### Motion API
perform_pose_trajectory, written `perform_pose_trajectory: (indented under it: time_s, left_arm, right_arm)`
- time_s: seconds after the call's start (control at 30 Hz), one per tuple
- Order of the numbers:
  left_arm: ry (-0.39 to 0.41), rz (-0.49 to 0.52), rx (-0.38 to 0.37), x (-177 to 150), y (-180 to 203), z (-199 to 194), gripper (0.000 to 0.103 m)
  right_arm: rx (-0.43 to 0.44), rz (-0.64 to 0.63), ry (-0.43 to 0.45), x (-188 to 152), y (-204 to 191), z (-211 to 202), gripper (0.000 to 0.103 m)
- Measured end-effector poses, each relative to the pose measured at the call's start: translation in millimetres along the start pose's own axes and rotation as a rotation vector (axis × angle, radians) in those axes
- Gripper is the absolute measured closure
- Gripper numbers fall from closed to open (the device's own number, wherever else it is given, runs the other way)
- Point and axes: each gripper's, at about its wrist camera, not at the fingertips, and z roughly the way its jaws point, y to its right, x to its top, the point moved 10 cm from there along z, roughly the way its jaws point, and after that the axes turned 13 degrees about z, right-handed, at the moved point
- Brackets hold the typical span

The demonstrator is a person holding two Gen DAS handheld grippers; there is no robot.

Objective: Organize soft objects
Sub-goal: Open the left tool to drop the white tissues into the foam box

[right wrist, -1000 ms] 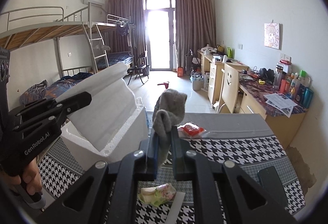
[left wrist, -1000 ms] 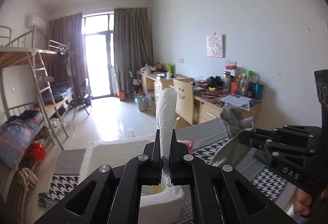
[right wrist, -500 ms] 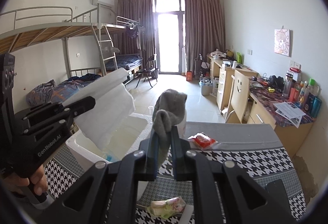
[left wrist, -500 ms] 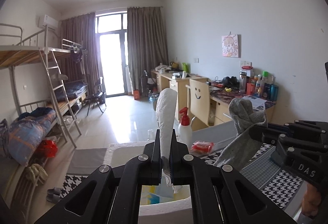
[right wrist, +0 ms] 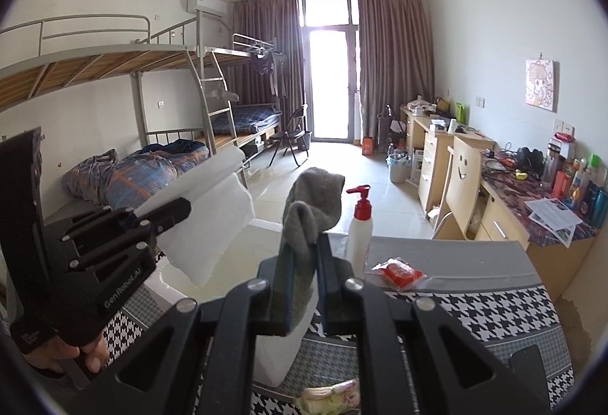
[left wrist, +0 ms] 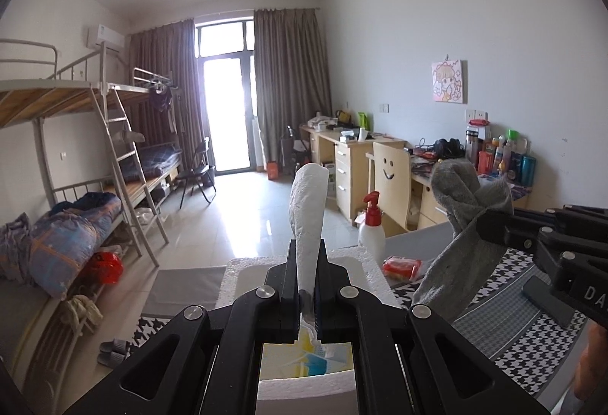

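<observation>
Left wrist: white pump bottle [left wrist: 371,233] has newly appeared.

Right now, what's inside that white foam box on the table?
Inside the white foam box lies something printed in yellow and blue; what it is I cannot tell. The left gripper and its white cloth cover the rest.

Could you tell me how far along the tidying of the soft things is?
Done: something colourful already lies in the foam box.
In hand: the left gripper is shut on a white cloth above the box; the right gripper is shut on a grey sock.
Left: both need placing, and a floral cloth lies on the table.
</observation>
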Motion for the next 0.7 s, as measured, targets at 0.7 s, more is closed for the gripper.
perform_pose_trajectory:
  time_s: [0.7]
  left_arm:
    - [-0.119,-0.036,-0.050,-32.1,-5.4,39.7,0.097]
  right_arm:
    - [-0.017,-0.044,0.001,0.1,-9.5,4.2,0.090]
